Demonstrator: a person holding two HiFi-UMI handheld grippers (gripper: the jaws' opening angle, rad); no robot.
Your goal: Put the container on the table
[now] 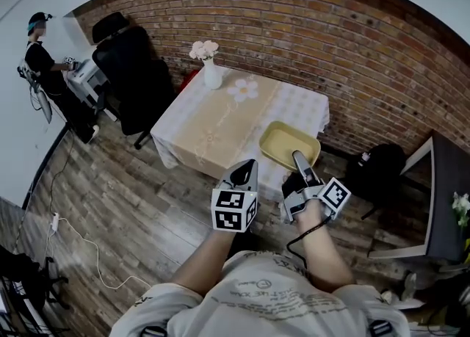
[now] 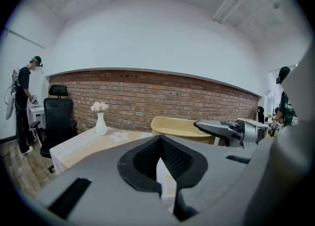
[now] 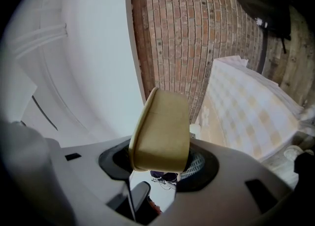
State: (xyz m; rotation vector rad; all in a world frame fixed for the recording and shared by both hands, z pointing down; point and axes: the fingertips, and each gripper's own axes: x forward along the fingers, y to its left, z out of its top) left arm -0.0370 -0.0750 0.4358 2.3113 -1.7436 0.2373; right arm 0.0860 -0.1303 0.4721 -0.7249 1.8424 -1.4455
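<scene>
Empty yellow plastic tub [image 1: 288,145], rim pinched by fingers of the right gripper [image 1: 299,158], at the near corner of the cloth-covered worktop [image 1: 213,126], fingers of the left gripper [image 1: 247,167] closed together, holding nothing.

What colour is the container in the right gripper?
Pale yellow container; the right gripper view shows it best.
</scene>
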